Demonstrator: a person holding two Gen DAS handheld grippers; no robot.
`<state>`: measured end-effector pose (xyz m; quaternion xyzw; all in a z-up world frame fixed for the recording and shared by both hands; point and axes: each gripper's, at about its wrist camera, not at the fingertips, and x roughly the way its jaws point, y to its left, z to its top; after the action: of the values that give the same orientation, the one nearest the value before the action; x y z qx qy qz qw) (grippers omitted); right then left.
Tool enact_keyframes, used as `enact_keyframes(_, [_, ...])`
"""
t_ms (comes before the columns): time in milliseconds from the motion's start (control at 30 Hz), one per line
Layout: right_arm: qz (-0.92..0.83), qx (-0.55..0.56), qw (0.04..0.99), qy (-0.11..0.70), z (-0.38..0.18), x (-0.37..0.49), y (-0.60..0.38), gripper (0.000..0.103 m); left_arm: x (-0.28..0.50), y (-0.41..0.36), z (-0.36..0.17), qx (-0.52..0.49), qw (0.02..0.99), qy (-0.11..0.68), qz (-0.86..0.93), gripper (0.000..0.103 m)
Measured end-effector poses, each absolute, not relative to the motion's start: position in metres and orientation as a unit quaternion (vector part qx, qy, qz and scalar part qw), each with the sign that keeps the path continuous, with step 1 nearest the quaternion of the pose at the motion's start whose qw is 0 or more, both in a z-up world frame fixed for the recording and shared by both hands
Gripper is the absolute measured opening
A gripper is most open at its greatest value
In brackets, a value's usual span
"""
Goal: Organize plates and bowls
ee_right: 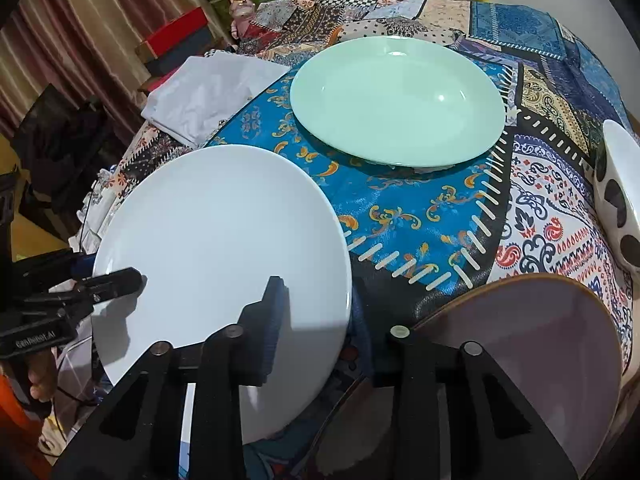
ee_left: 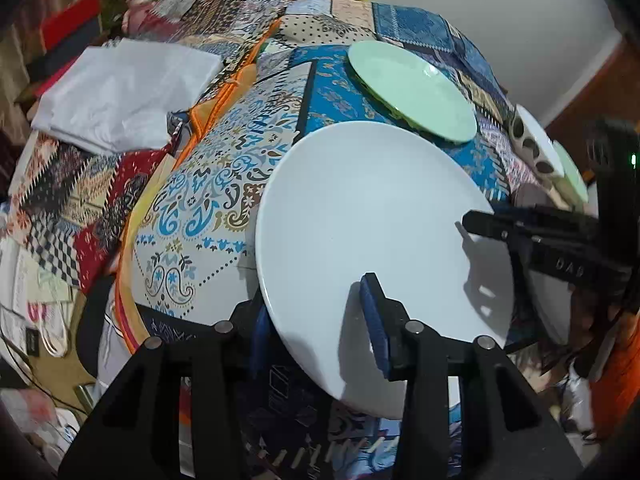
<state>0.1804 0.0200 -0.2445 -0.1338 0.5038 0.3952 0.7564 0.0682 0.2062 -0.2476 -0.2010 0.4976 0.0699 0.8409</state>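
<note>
A large round white ceramic plate (ee_left: 376,248) sits tilted over the near edge of a table draped in a glossy patchwork-print tablecloth (ee_left: 224,184), and both grippers have hold of its rim.

In the left wrist view, the left gripper (ee_left: 316,320) clamps the plate's edge at about 6 o'clock: one blue-padded finger (ee_left: 374,320) lies on the upper face, the other passes under the rim, so the jaws are closed down to the plate's thickness. The right gripper (ee_left: 520,232) reaches in from 3 o'clock and pinches the rim on that side.

In the right wrist view, the right gripper (ee_right: 316,332) grips the same white plate (ee_right: 216,248) at its 5 o'clock edge, one padded finger (ee_right: 272,320) on top, the other finger below the rim. The left gripper (ee_right: 80,280) enters from 9 o'clock, its jaws closed on the plate's far rim.

A round pale mint-green plate (ee_right: 396,100) lies flat on the cloth at 12 o'clock from the white plate, near it but apart. A white bowl with dark oval spots (ee_right: 618,196) stands at 3 o'clock by the table edge. A pale lilac plate with a brown rim (ee_right: 552,344) lies at 4 o'clock, just beside the right gripper. A folded white cloth (ee_right: 208,92) rests at 11 o'clock.
</note>
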Motion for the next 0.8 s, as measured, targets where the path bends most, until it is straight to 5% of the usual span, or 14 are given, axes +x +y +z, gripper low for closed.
enact_keyframes(800, [0.397, -0.084, 0.786, 0.466, -0.207, 0.161, -0.009, 0.024, 0.053, 0.193, -0.207, -0.197, 0.863, 0.456, 0.085, 0.042])
